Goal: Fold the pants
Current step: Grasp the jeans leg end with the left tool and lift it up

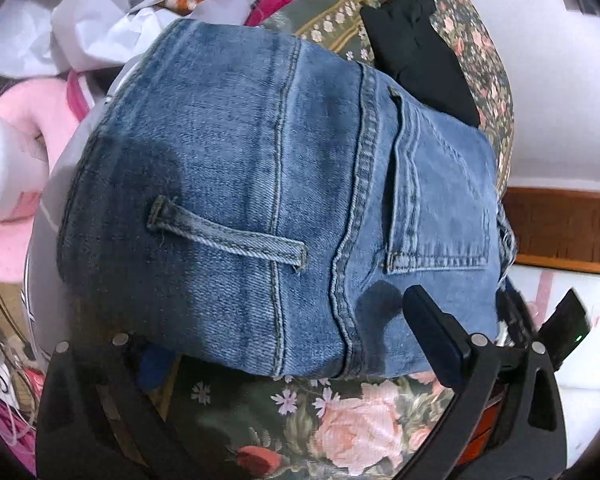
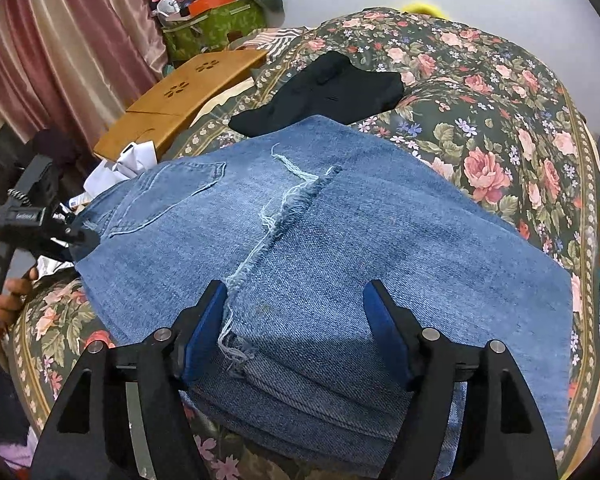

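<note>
folded jeans [image 2: 320,240] lie on floral bedspread [image 2: 500,128] — frayed hem between right gripper [image 2: 296,320] fingers.

folded blue jeans [image 1: 260,200] on floral bedspread [image 1: 340,420], black garment [image 1: 416,52] behind

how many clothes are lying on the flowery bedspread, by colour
blue: 1, the folded jeans
black: 1, the black garment lying beyond the jeans
total: 2 on the bedspread
The heap of pink and white cloth seen by the left wrist camera lies off to the side and is not counted.
</note>
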